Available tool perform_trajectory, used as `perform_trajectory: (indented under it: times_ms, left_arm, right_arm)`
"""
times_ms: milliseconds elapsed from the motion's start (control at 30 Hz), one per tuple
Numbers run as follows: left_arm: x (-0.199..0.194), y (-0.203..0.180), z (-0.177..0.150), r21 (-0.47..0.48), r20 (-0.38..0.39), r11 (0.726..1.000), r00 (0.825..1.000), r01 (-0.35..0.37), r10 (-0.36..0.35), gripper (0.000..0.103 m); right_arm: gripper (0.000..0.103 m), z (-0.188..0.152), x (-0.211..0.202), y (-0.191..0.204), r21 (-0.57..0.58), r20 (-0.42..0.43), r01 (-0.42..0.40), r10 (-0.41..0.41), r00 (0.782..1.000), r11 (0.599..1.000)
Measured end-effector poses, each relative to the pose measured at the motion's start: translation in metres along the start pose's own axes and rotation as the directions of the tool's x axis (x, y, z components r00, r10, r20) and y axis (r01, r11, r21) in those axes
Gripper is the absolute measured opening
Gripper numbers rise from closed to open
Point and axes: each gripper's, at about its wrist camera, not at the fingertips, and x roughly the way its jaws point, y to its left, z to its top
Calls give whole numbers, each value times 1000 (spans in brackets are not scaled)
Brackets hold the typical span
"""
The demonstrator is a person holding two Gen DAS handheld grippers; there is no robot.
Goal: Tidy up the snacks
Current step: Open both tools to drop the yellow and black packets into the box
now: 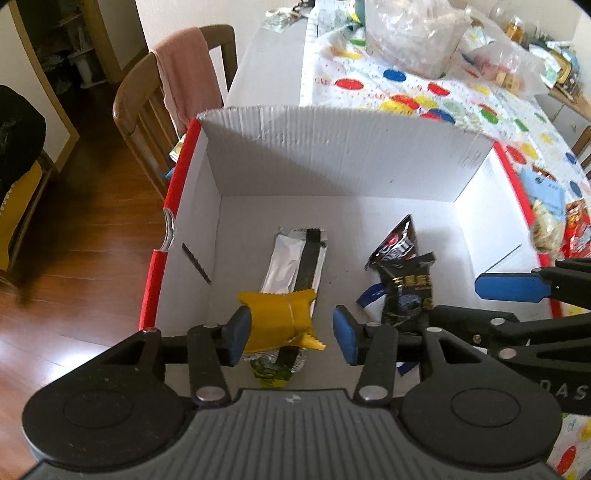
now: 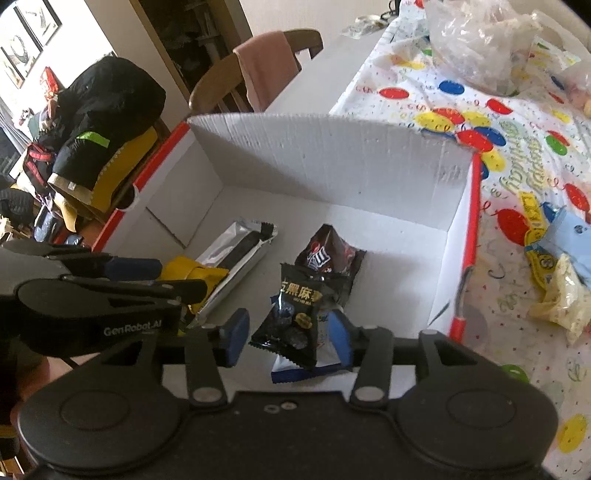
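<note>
A white cardboard box with red edges (image 1: 332,147) (image 2: 325,147) stands on the table. In it lie a silver and black bar packet (image 1: 295,258) (image 2: 236,247), a yellow packet (image 1: 277,317) (image 2: 192,275), a green packet (image 1: 269,371), and dark packets (image 1: 402,266) (image 2: 325,254). My left gripper (image 1: 291,332) is open above the yellow packet, left pad touching it. My right gripper (image 2: 290,336) is open around a black sesame packet (image 2: 295,314) lying on a blue and white one (image 2: 310,363).
More snack packets (image 2: 554,288) (image 1: 561,225) lie on the dotted tablecloth (image 2: 517,155) right of the box. Clear plastic bags (image 1: 413,33) sit at the table's far end. A wooden chair with a pink cloth (image 1: 184,81) stands to the left.
</note>
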Motion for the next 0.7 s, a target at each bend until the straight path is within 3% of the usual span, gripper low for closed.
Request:
perform_trajectory:
  times_ms: [67, 267, 367, 533, 700]
  left_arm:
    - [-8, -2, -1, -4, 23, 1000, 1000, 8, -8, 57]
    - [-32, -15, 0, 7, 90, 999, 995, 33, -33, 58]
    - [-43, -23, 1, 16, 123, 999, 992, 37, -38, 64]
    - [-62, -43, 3, 41, 176, 997, 982, 60, -66, 64]
    - [-79, -68, 3, 77, 236, 995, 968, 70, -87, 71]
  right_arm:
    - [54, 0, -9, -2, 7, 19, -6, 6, 1000, 1000]
    - [64, -2, -40, -8, 12, 87, -16, 15, 996, 1000]
    - [70, -3, -55, -10, 14, 115, -15, 13, 993, 1000]
    - [76, -6, -79, -20, 20, 163, -15, 12, 987, 1000]
    - [82, -12, -103, -33, 25, 210, -8, 2, 978, 1000]
